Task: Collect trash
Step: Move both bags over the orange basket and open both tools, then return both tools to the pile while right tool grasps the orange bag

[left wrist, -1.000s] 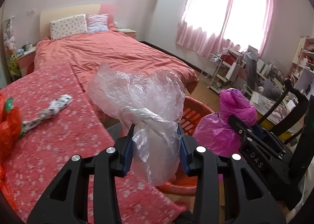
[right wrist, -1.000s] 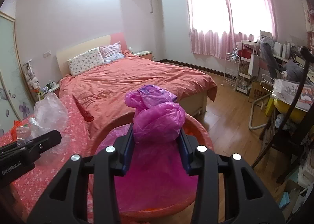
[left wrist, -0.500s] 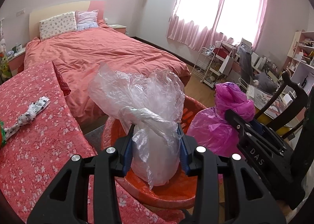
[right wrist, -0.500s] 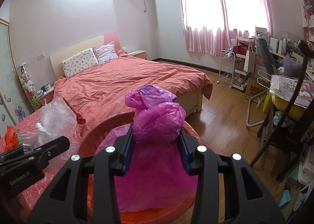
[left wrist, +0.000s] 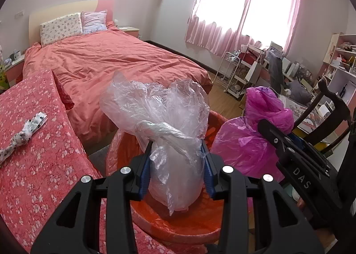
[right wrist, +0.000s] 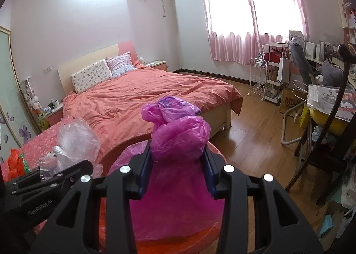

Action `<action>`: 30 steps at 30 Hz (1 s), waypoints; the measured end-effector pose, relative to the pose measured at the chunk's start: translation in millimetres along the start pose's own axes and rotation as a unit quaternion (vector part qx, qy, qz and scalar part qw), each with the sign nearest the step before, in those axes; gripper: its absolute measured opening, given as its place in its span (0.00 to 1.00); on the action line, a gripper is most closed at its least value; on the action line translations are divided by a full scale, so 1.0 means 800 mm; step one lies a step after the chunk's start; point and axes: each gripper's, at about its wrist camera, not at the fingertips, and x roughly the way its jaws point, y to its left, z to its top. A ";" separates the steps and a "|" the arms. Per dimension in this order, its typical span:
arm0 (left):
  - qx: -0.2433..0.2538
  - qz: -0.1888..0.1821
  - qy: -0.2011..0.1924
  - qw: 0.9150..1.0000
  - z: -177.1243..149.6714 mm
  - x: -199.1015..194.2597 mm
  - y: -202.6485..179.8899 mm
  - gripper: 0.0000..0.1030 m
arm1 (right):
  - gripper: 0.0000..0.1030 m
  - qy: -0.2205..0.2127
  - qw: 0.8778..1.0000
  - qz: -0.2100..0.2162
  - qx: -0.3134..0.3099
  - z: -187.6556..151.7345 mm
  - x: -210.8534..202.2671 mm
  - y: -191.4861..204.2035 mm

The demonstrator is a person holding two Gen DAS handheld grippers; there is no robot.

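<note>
Left gripper [left wrist: 176, 160] clamped on clear plastic bag [left wrist: 160, 111]; right gripper [right wrist: 178, 165] clamped on pink bag [right wrist: 178, 134]. Since a second ago both have slid off the floral tabletop [left wrist: 33, 160] side, and the orange basket [left wrist: 178, 227] now sits right below the left gripper, under the hanging bag. Looks ready for dropping both. Knotted printed scrap [left wrist: 24, 131] remains far left on the tabletop.
</note>
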 end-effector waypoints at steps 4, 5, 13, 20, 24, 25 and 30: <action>0.005 0.005 -0.007 1.000 0.001 -0.002 -0.001 0.40 | 0.44 -0.002 1.000 0.003 0.005 0.003 0.003 0.000; 0.006 0.006 -0.008 1.000 0.000 -0.001 0.000 0.41 | 0.46 -0.002 1.000 0.005 0.008 0.001 0.004 -0.002; -0.009 0.010 -0.005 1.000 -0.004 0.002 0.012 0.61 | 0.55 0.021 0.999 0.026 0.037 -0.004 0.019 -0.014; -0.020 0.024 -0.004 1.000 -0.007 0.000 0.026 0.71 | 0.68 0.018 0.999 0.031 0.035 -0.005 0.017 -0.011; -0.026 0.043 -0.008 0.999 -0.009 -0.006 0.036 0.73 | 0.72 0.013 0.999 0.025 0.025 -0.005 0.012 -0.006; -0.027 0.049 -0.010 0.998 -0.010 -0.009 0.040 0.74 | 0.72 0.012 0.999 0.025 0.022 -0.004 0.011 -0.005; -0.035 0.072 -0.021 0.997 -0.014 -0.028 0.058 0.75 | 0.73 0.011 0.999 0.026 0.014 -0.003 0.003 0.006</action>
